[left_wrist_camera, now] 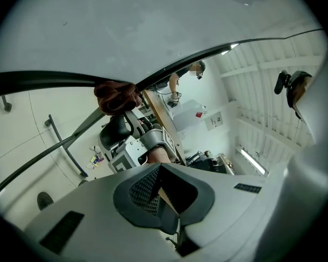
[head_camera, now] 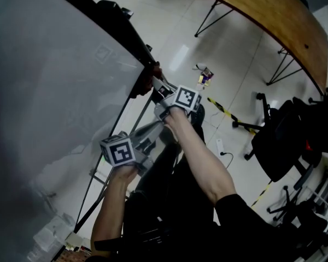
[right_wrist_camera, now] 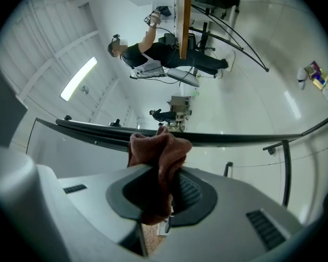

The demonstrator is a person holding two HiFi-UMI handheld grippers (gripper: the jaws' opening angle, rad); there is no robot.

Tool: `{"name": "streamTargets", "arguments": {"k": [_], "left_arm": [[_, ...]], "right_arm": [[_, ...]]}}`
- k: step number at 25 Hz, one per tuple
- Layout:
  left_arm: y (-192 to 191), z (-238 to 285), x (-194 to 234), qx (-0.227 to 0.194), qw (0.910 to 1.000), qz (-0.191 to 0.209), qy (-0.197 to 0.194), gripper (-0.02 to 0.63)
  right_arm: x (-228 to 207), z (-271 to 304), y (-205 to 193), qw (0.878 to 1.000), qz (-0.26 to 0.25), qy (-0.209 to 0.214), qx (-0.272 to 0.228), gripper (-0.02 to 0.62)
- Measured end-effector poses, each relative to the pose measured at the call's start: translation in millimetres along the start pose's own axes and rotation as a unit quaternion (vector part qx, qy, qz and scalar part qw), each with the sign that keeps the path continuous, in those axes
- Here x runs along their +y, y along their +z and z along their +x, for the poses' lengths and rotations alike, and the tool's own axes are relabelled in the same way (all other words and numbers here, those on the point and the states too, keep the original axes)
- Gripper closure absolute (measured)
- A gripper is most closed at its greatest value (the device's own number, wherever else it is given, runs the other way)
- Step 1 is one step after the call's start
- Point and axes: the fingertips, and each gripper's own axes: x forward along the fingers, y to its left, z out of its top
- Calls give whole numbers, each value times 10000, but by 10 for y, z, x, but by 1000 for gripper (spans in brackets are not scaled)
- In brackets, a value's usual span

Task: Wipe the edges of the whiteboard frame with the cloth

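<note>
Right gripper view: right gripper (right_wrist_camera: pixel 165 171) jaws clamped on the reddish-brown cloth (right_wrist_camera: pixel 156 149), with the cloth's top touching the dark whiteboard frame (right_wrist_camera: pixel 87 129) edge. Left gripper (left_wrist_camera: pixel 159 171) jaws are together with nothing between them, near the right one. Whiteboard (head_camera: pixel 44 81) panel fills the left of the head view. Farther off are a wooden table (head_camera: pixel 273 21) and a black chair (head_camera: pixel 279 141).

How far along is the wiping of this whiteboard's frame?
Done: cannot tell; the black whiteboard frame shows no clean or dirty stretch. In hand: the right tongs grip the reddish-brown cloth, which touches the frame's edge; the left tongs are shut and empty. Left: likely the frame running on past the cloth both ways.
</note>
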Motion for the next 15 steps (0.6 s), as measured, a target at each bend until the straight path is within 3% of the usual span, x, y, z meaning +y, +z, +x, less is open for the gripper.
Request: {"name": "streamTargets", "arguments": {"k": [4, 8, 10, 15], "left_arm": [[1, -69, 44, -64, 9999, -54, 57, 620], [-20, -116, 44, -117, 9999, -95, 30, 620], [-30, -127, 32, -99, 9999, -76, 18, 620], [-8, -131, -71, -139, 9998, -47, -155, 620]], "right_arm": [[101, 85, -65, 9993, -133, 331, 147, 522], [-15, 38, -203, 9992, -16, -122, 386, 522], [42, 62, -280, 9985, -53, 28, 540, 522], [-13, 18, -471, 9964, -28, -185, 824, 522]]}}
